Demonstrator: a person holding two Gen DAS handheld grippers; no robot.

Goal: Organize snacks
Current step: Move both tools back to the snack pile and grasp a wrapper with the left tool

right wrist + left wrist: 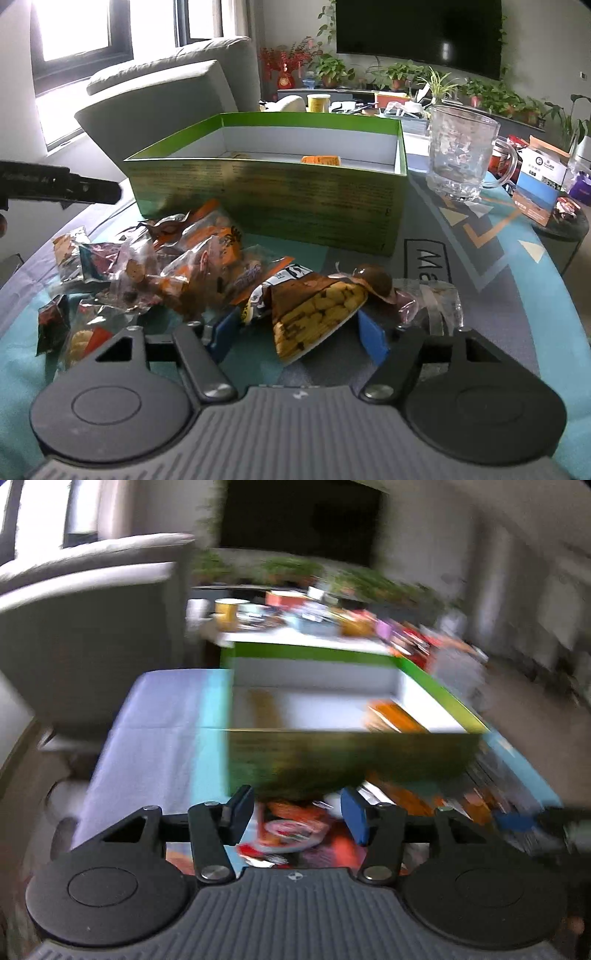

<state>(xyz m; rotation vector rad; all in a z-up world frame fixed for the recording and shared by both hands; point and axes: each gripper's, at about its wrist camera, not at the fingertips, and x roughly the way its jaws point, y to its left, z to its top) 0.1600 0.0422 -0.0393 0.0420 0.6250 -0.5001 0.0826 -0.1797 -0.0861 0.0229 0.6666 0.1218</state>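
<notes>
A: Nearest first, right wrist view: right gripper point(297, 332) spread wide, low over the mat point(491, 310), a brown cracker packet point(314, 317) lying between the blue fingers point(373, 334). Not clamped, by the look of the gaps on both sides.

B: So mid-approach on a pickup, probably. And the left?

A: Left gripper point(293, 812) also released, nothing held. Hovering above a red-and-orange packet point(295, 834). Heavy blur in the left wrist view, so hard to say more about that packet.

B: Beyond the fingers?

A: A loose heap of snack packets point(173, 266) to the left of the cracker packet, plus a round brown wrapped sweet point(376, 280) just behind it. Then the green box point(266, 199), open-topped, white inside, at least one orange packet point(320, 160) already in it. Glass mug point(461, 155) to the right of the box, sofa point(166, 96) and television point(417, 33) farther back.

B: Task barely begun, then: most snacks outside the box.

A: Likely. Next call: close gently on the cracker packet, crinkly and probably fragile inside, lift clear of the near wall, release over the white floor. Worth steering clear of the mug.
</notes>
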